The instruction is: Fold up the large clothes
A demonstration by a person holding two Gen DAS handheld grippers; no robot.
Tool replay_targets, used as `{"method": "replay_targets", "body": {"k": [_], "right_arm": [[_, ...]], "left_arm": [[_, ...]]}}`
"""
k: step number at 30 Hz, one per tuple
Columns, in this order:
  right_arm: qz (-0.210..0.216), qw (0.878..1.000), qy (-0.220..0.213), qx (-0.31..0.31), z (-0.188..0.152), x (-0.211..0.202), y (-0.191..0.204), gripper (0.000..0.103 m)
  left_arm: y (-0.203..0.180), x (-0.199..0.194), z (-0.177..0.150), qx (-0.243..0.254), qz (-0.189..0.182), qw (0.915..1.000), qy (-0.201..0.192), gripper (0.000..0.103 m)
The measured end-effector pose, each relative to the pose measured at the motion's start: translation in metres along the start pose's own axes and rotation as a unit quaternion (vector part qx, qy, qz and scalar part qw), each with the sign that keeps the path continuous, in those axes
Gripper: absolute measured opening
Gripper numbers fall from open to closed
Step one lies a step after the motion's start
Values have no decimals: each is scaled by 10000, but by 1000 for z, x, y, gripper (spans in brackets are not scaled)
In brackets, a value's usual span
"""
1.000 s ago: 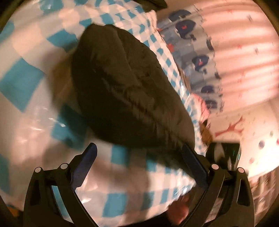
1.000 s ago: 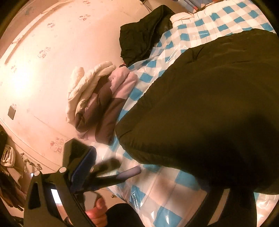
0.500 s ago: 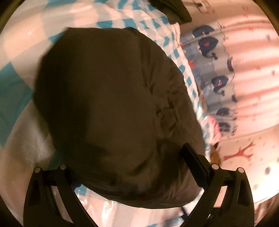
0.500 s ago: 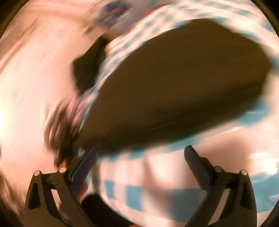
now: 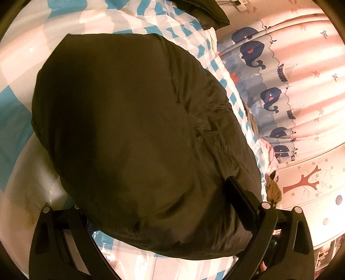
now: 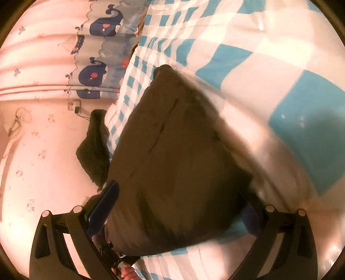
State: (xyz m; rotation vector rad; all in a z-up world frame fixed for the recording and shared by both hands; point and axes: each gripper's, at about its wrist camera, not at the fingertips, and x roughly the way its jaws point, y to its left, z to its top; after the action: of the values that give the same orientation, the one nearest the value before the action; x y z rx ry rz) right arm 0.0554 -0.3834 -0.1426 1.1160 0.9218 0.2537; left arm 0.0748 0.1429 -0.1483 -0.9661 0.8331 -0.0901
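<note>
A dark olive puffy jacket (image 5: 133,133) lies bundled on the blue-and-white checked bed cover (image 5: 19,120). My left gripper (image 5: 161,206) is open wide and straddles the jacket's near end. Its right finger (image 5: 241,202) rests against the fabric, while the left finger is hidden under the bundle. In the right wrist view the same jacket (image 6: 176,155) fills the gap of my right gripper (image 6: 176,211), also open wide. The blue-padded left finger (image 6: 103,209) lies beside the jacket's edge. Fabric mostly covers the right finger.
A second dark garment (image 5: 200,10) (image 6: 94,150) hangs over the bed's far edge. A whale-print curtain (image 5: 269,99) (image 6: 92,75) and a pink wall border the bed. A hand (image 6: 127,271) shows at the bottom of the right wrist view.
Both grippers have closed in on the jacket, which now sits between their fingers. The right wrist view swung from the folded-clothes side round toward the curtain.
</note>
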Motion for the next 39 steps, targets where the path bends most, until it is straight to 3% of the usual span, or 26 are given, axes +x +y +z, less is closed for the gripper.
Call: {"method": "replay_targets", "body": {"k": [1, 2, 3, 4, 5, 7, 10, 14, 17, 20, 22, 24, 27, 29, 31, 33, 36, 39], "right_arm": [[-38, 9999, 35, -97, 0, 2, 4, 87], [-62, 9997, 104, -204, 1, 5, 7, 45], [29, 9995, 172, -252, 2, 8, 9, 37], [47, 9994, 141, -309, 1, 8, 12, 32], [59, 9987, 133, -485, 0, 8, 19, 27], [100, 9976, 103, -684, -2, 3, 31, 22], [165, 9929, 80, -1175, -9, -21, 56, 21], [0, 9839, 35, -1785, -35, -83, 74, 20], [-455, 9796, 289, -1936, -66, -127, 54, 24], [-843, 9845, 401, -1487, -81, -162, 3, 39], [-884, 9899, 84, -1109, -77, -185, -20, 44], [-1127, 9863, -526, -1087, -73, -208, -19, 46], [-1423, 9665, -1267, -1720, -78, -220, 22, 56], [-1471, 9479, -1266, -2527, -86, -193, 73, 66], [-1526, 9251, -993, -3333, -97, -144, 120, 66], [-1607, 9046, -683, -3889, -108, -93, 152, 66], [-1889, 8783, -374, -4375, -121, -18, 173, 66], [-2361, 8572, -65, -4577, -131, 36, 154, 67]], "left_arm": [[2, -2, -2, 11, 6, 10000, -16, 93], [2, -1, -2, 58, 28, 10000, -50, 90], [1, -2, -3, 137, 51, 9999, -68, 73], [-1, -2, -3, 267, 46, 9996, -65, 55], [-5, -2, -4, 447, 57, 9990, -70, 47], [-15, -5, -7, 828, 124, 9964, -121, 22], [-27, -17, -18, 1161, 132, 9931, -129, 13], [-41, -57, -55, 1545, -131, 9879, -82, 12], [-42, -87, -90, 1682, -259, 9854, 34, 13], [-21, -95, -117, 1437, -158, 9887, 393, 38], [-3, -89, -123, 1126, -172, 9920, 543, 51], [7, -88, -121, 806, -173, 9952, 534, 55], [13, -89, -116, 501, -206, 9977, 400, 57], [11, -83, -115, 463, -144, 9982, 349, 62], [14, -77, -115, 298, -150, 9989, 325, 70], [17, -76, -120, 96, -118, 9995, 285, 71], [16, -79, -121, 166, -67, 9996, 235, 71], [21, -80, -123, 187, -22, 9996, 232, 71]]}}
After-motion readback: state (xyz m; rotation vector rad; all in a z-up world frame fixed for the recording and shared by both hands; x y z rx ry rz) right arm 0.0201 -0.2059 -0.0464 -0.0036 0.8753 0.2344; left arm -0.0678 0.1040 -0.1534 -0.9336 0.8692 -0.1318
